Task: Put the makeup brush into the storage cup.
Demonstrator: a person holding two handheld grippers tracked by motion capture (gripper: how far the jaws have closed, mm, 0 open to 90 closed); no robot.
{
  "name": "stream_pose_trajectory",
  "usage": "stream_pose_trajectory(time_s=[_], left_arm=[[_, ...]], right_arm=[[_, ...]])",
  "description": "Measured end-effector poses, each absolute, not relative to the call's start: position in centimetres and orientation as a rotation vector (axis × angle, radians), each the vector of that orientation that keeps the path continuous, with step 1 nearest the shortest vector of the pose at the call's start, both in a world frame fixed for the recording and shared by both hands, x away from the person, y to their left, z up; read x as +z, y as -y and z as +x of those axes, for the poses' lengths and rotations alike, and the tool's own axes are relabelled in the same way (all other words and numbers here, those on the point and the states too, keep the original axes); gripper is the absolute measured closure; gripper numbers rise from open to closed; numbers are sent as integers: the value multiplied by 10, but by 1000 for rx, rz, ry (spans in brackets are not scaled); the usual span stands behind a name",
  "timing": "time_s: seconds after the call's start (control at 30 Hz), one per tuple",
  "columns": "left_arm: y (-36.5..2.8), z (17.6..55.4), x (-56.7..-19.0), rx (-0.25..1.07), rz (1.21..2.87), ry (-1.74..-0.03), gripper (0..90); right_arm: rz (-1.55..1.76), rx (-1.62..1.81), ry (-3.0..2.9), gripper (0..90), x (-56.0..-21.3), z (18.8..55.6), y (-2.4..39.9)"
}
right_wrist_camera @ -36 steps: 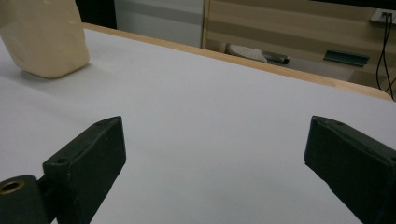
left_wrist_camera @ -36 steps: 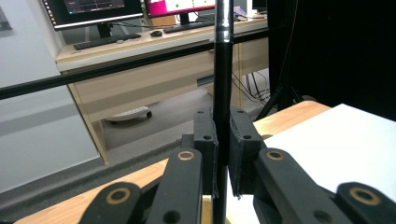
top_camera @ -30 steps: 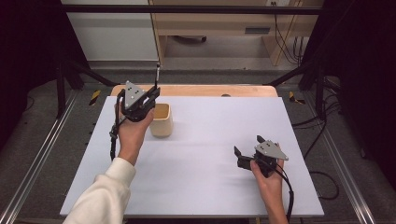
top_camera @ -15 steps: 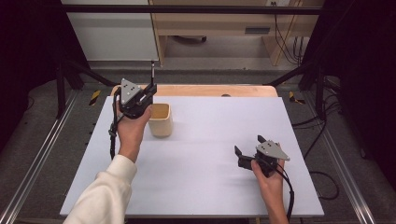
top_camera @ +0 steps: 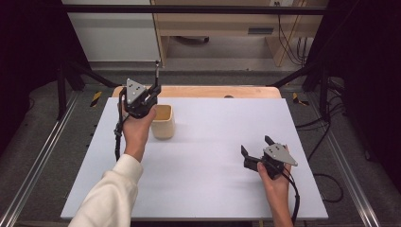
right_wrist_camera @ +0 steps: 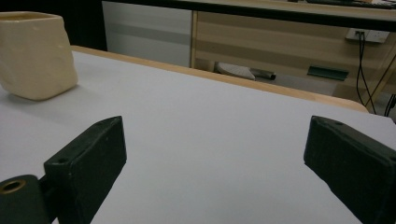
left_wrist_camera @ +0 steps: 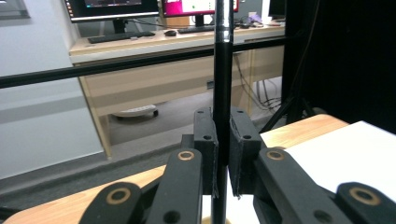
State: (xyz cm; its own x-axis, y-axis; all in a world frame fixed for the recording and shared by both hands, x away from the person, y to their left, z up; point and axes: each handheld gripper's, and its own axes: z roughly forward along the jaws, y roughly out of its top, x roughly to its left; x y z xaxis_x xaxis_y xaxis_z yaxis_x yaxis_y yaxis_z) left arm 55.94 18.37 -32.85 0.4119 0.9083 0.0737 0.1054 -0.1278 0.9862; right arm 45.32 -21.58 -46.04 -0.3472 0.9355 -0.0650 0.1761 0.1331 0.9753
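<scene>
- No text, label, brand, number or sign can be read in any of the pictures.
- On the monitors seen on the far desk in the left gripper view, coloured screen content is shown, but it is too small and blurred for a single letter to be made out.
- On the yellow-and-black striped markers seen on the floor beside the far left corner of the table in the high view, no writing is carried.
- On the grey plate atop the left gripper, holes are seen, and no marking can be made out.
</scene>
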Motion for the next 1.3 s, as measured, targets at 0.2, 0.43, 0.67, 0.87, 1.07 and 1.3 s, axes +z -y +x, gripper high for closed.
stream_pose_trajectory(time_s=[0.2,0.43,0.67,0.87,1.07,1.3], left_arm=[[-184,568,-334,914,1549,-933,835],[-183,572,-341,932,1557,-923,834],[-186,575,-346,933,1548,-937,834],[-186,576,-348,918,1525,-946,834],[-184,576,-351,898,1506,-951,834],[-186,577,-357,872,1471,-980,834]], right_arm=[[1080,1248,-1645,61,-461,454,216],[1066,1240,-1633,61,-462,454,216],[1073,1253,-1635,61,-463,454,218],[1073,1270,-1636,62,-462,454,219],[1076,1273,-1638,62,-462,454,220],[1085,1280,-1637,63,-462,454,221]])
